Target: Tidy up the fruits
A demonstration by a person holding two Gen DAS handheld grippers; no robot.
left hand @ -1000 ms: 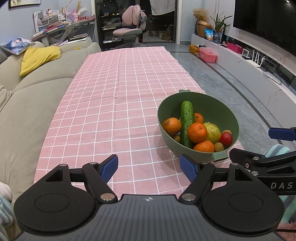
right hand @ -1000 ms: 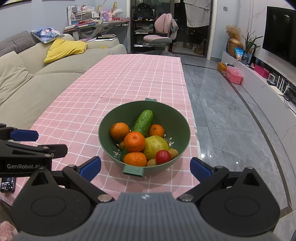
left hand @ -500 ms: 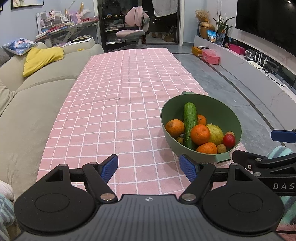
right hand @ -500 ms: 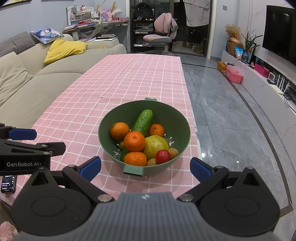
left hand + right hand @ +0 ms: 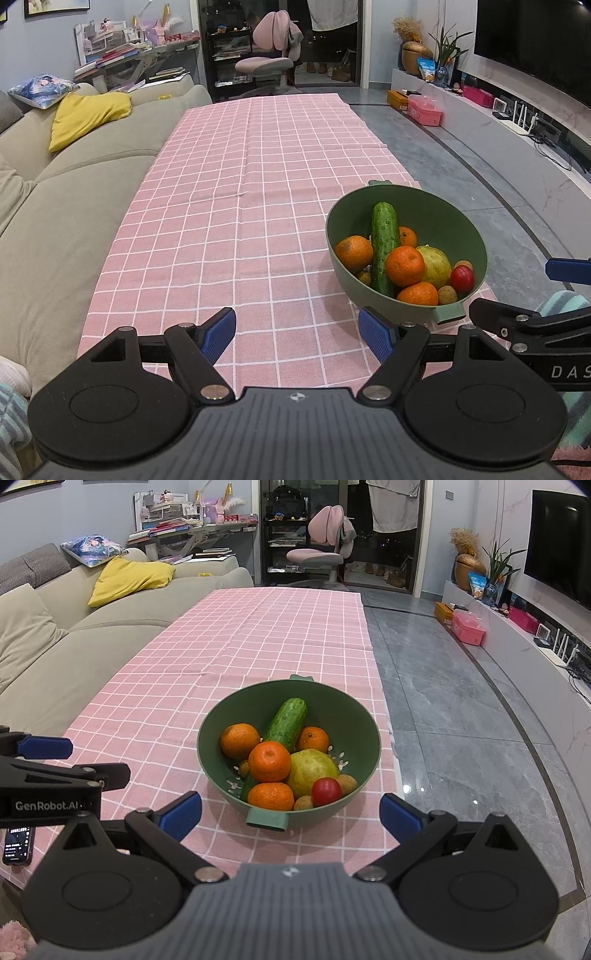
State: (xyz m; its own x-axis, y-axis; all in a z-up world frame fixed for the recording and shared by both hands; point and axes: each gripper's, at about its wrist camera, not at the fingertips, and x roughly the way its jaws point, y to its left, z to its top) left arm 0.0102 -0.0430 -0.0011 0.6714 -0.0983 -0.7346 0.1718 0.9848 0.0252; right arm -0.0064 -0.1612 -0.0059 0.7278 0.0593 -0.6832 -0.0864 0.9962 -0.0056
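A green bowl (image 5: 354, 716) (image 5: 436, 206) stands near the front right of the pink checked tablecloth (image 5: 240, 221). It holds a cucumber (image 5: 286, 723), several oranges (image 5: 269, 761), a yellow-green pear-like fruit (image 5: 314, 766), a red tomato (image 5: 325, 791) and small brown fruits. My right gripper (image 5: 290, 814) is open and empty, just in front of the bowl's near handle. My left gripper (image 5: 297, 334) is open and empty, to the left of the bowl over the cloth.
A beige sofa (image 5: 55, 206) with a yellow cushion runs along the table's left side. Grey floor (image 5: 461, 720) lies to the right, with a TV shelf beyond. A phone (image 5: 16, 843) lies at the cloth's near left edge.
The left gripper has shifted slightly, so the bowl sits a bit further right and lower in its view. The right view is nearly unchanged. Both grippers stay open.
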